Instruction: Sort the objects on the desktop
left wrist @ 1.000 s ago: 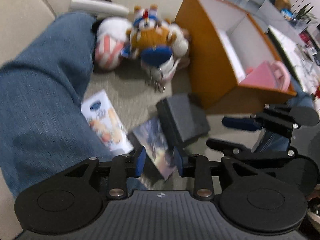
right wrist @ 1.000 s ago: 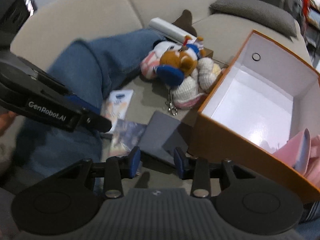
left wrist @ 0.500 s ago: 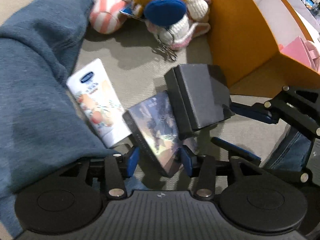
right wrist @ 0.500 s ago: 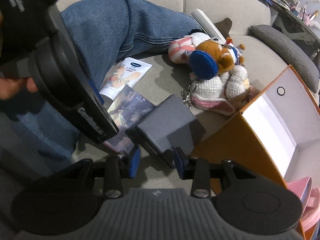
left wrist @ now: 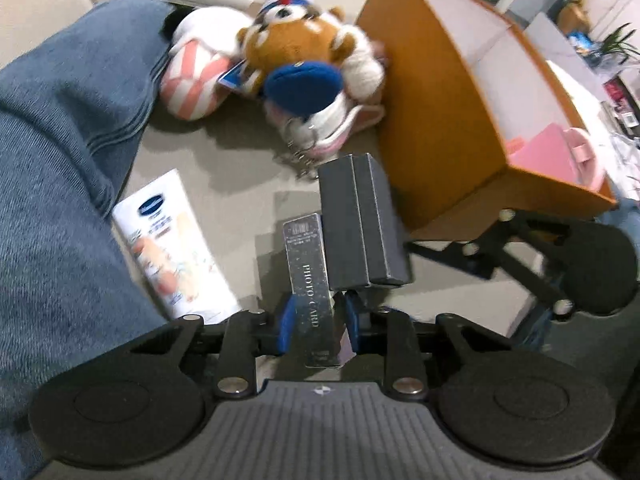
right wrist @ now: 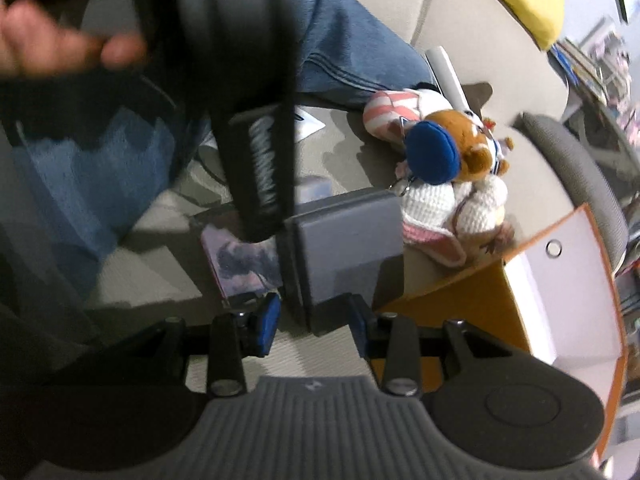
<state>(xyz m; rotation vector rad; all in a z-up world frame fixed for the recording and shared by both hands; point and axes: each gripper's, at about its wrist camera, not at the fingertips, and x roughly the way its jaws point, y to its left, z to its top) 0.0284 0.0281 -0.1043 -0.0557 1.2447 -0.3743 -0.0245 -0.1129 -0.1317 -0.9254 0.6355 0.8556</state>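
A silver photo card box (left wrist: 308, 280) stands on its long edge on the beige sofa seat, its near end between the fingers of my left gripper (left wrist: 318, 328). The jaws are closing and both blue pads lie against the box. Right beside it lies a dark grey box (left wrist: 360, 220). In the right wrist view the near end of that dark grey box (right wrist: 340, 248) sits between the fingers of my right gripper (right wrist: 314, 324), which is open with a small gap at the left pad. The photo card box (right wrist: 244, 264) shows its printed face there.
An orange storage box (left wrist: 440, 120) holding a pink item (left wrist: 548, 156) stands right of the grey box. Plush toys (left wrist: 304, 52) lie behind. A white tube (left wrist: 172, 240) rests by a person's jeans-clad leg (left wrist: 60, 160). The left tool's black body (right wrist: 260, 176) crosses the right wrist view.
The photo card box went from lying tilted with its picture up to standing on edge between the left jaws, which narrowed. The right gripper rolled and sank toward the grey box.
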